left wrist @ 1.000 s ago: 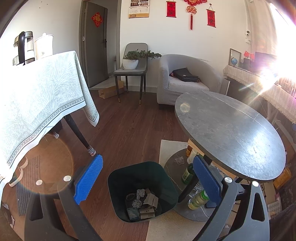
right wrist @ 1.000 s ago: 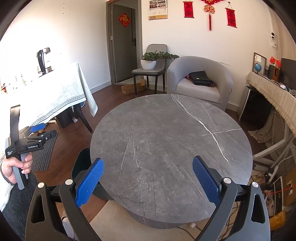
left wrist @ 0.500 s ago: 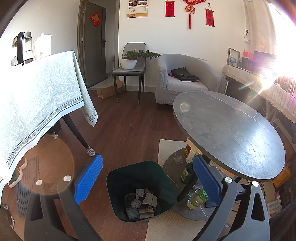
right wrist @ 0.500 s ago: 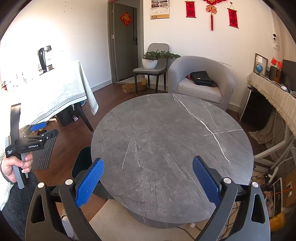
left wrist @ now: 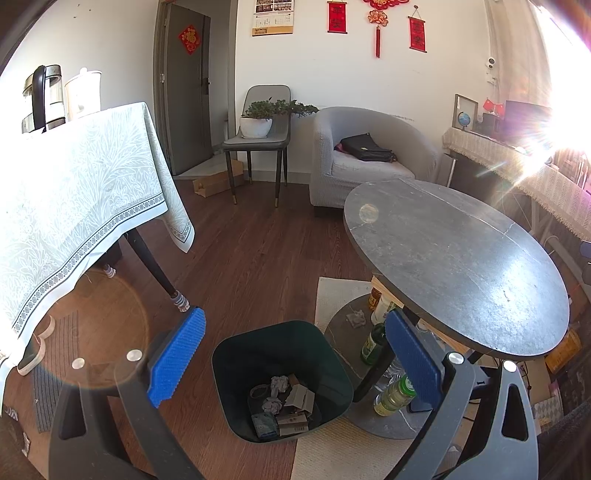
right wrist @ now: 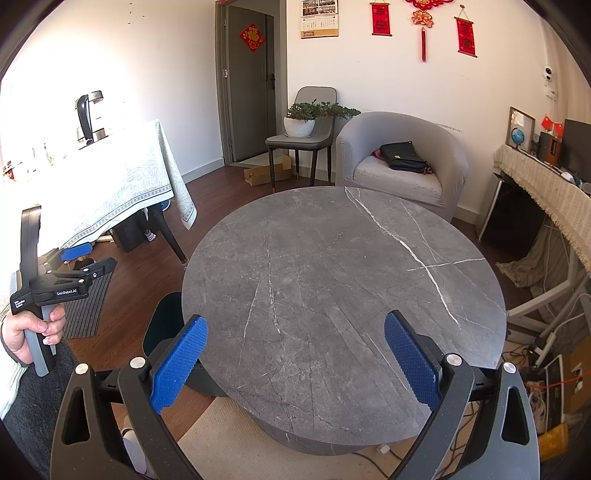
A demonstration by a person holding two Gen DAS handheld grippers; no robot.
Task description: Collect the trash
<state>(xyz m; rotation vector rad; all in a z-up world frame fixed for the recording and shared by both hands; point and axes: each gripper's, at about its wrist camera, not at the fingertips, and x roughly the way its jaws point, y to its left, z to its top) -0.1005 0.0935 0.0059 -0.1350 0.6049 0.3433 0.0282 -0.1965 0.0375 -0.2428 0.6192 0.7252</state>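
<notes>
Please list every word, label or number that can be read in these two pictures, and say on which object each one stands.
"GenRobot.AI": on the black body of the left gripper, seen from the right wrist.
Second small white line on the same gripper, near the hand: too small to read.
Wall calendar: print too small.
Red hanging scrolls and red door sign: characters blurred.
Bottles under the round table and packets in the bin: labels unreadable.

Left gripper [left wrist: 293,360] above dark green bin [left wrist: 236,354], blue pads spread wide, nothing between. Crumpled paper [left wrist: 279,383] and cardboard scraps [left wrist: 301,400] inside. Round stone table [left wrist: 454,258] beside bin.
</notes>
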